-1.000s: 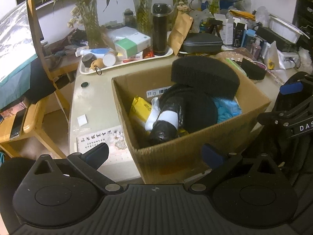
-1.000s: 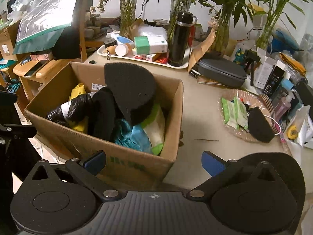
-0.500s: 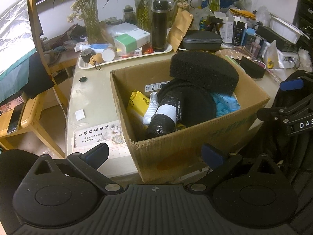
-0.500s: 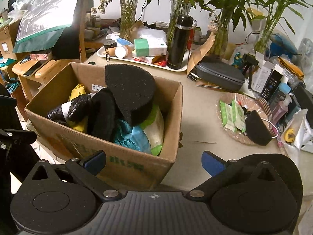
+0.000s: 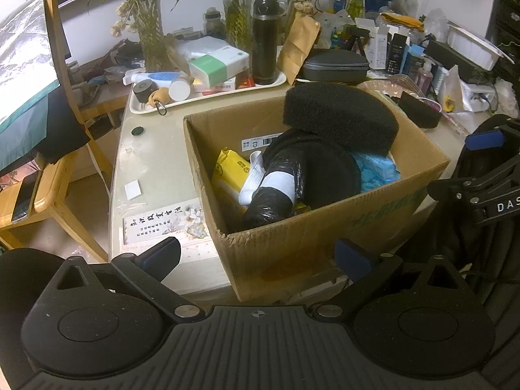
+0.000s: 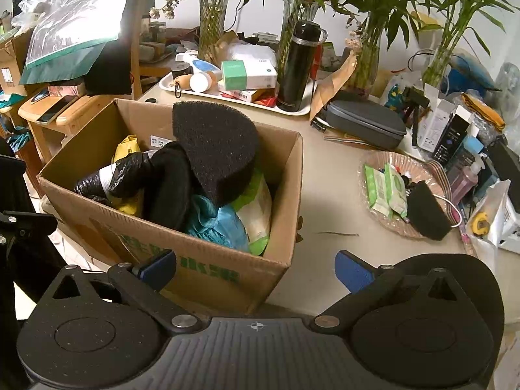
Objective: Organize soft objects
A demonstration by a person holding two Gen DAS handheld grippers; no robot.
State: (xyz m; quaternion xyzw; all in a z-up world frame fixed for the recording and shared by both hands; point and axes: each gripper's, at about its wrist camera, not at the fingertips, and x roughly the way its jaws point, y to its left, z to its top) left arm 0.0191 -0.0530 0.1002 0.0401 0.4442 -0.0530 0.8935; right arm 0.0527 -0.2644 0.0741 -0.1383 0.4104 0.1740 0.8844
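A cardboard box [image 5: 325, 227] [image 6: 211, 269] stands on the table's near edge, filled with soft things. A big black half-round sponge [image 5: 338, 113] [image 6: 214, 149] lies on top of them. Under it are a black plastic bundle [image 5: 276, 191] [image 6: 107, 182], a yellow packet [image 5: 227, 169], blue plastic [image 5: 373, 172] [image 6: 214, 221] and a green-and-white pack [image 6: 256, 208]. A smaller black sponge [image 6: 425, 211] rests in a glass dish [image 6: 383, 221] at the right. My left gripper [image 5: 256, 253] and right gripper [image 6: 255, 265] both stand open in front of the box, holding nothing.
A white tray [image 6: 234, 97] behind the box carries a black flask [image 6: 299, 65], a tissue box [image 6: 247, 71] and small bottles. A grey case [image 6: 364, 123], plant vases and cartons crowd the back and right. A wooden chair [image 5: 55, 149] stands left of the table.
Both grippers have drawn back slightly from the box, so a bit more of the table shows. The box's contents have not moved.
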